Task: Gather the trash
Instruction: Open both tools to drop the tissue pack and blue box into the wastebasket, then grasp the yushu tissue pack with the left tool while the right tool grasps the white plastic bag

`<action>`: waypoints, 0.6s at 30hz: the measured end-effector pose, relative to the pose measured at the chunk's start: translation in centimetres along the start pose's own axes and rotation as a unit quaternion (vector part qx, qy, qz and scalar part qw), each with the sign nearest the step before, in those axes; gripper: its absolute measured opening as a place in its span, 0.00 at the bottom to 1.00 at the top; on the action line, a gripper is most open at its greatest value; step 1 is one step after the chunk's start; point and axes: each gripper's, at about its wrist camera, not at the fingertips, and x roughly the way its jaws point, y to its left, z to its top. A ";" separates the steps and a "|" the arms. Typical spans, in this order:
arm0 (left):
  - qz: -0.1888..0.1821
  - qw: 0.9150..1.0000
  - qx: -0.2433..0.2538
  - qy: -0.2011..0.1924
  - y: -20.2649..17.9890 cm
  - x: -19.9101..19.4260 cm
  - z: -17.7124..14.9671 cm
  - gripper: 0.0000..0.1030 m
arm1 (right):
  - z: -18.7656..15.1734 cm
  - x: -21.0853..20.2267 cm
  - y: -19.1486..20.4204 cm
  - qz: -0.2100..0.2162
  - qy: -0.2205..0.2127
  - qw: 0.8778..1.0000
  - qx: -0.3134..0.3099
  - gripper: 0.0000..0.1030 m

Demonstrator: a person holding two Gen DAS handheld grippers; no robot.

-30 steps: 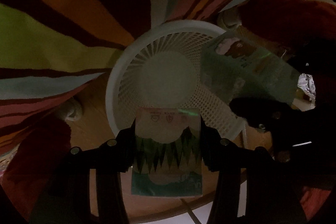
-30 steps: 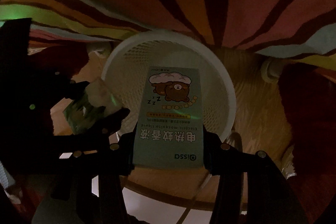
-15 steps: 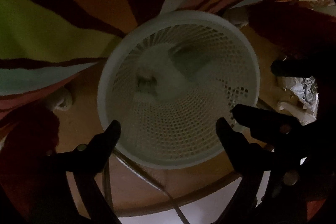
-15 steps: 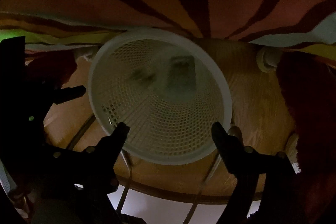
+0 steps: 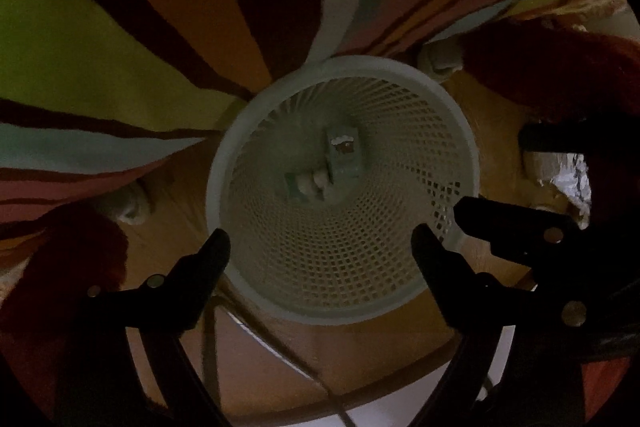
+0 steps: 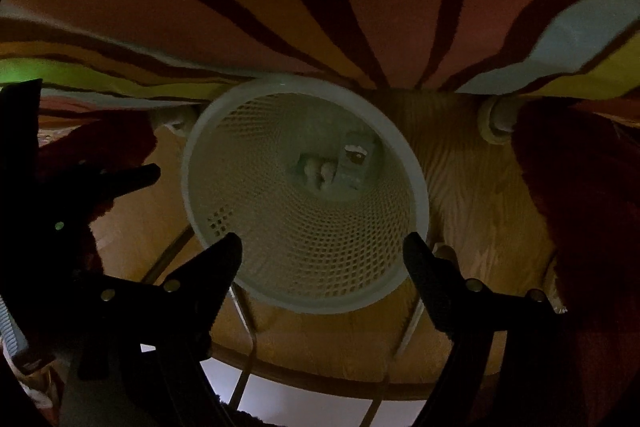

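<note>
So both boxes are in the bin now. A second ago each gripper had a small carton pinched right over the white mesh basket (image 5: 344, 187); now the left gripper (image 5: 320, 247) and right gripper (image 6: 322, 251) both hang above the basket with jaws spread wide and nothing between them. They've just been opening, and the cartons dropped straight through.

You can see the bear-print box (image 5: 344, 151) lying at the bottom of the basket, and the other pack (image 5: 308, 185) touching it on the left side. It's really dim down there, so I can't swear which face is up on that second one.

The basket sits on a round wooden surface (image 5: 256, 359), tucked against a striped rug (image 5: 100, 67). Off to the right of the basket there's a crumpled foil-looking scrap (image 5: 572, 183), near the right gripper's fingers (image 5: 520, 231) as seen from the left camera.

My read: this drop is done, and that foil bit is probably the next thing to grab.
</note>
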 end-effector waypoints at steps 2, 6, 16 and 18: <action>0.011 1.000 0.014 -0.012 -0.5 -1.0 -0.3 0.87 | -0.7 -0.8 0.1 0.003 -0.007 1.000 -0.008 0.76; 0.018 0.998 0.043 -0.037 -1.8 -3.5 -1.4 0.87 | -2.5 -3.2 0.2 0.005 -0.031 0.999 -0.028 0.76; 0.026 0.987 0.050 -0.151 -1.7 -11.2 -5.3 0.87 | -6.8 -11.7 2.4 -0.004 -0.169 0.981 -0.098 0.76; 0.038 0.982 0.049 -0.180 -1.3 -12.9 -6.0 0.87 | -7.4 -13.9 2.6 -0.012 -0.219 0.970 -0.103 0.76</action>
